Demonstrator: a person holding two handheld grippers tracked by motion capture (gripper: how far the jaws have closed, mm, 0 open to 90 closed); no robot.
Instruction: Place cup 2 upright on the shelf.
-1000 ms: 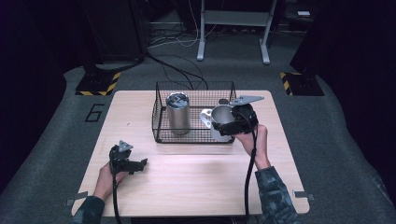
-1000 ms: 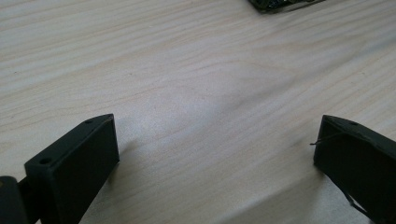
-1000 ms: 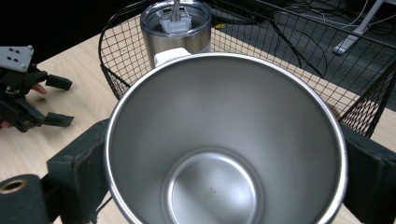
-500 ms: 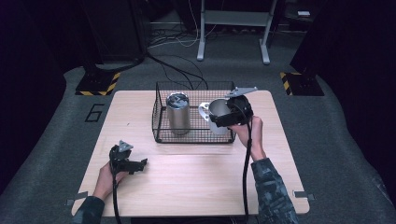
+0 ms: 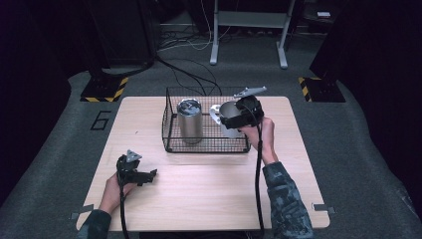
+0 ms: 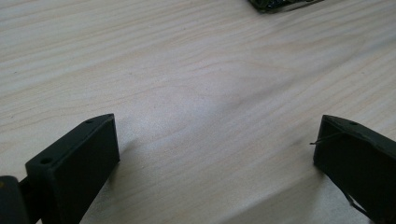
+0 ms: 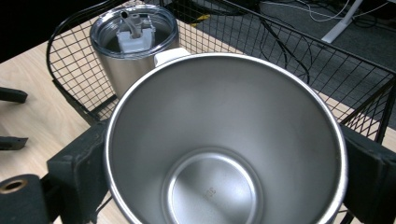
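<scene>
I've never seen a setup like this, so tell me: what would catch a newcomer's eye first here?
Probably the shiny open steel cup, clamped between the jaws of the right gripper and held at the right end of the black wire basket in the middle of the wooden table. Inside the basket stands a lidded steel tumbler. Near the table's front left, the left gripper rests with its jaws wide open and nothing between them.

tongs [image 7: 224,158] clamp open steel cup [image 7: 224,140] | lidded tumbler [image 7: 133,42] in wire basket [image 7: 327,60]
</scene>
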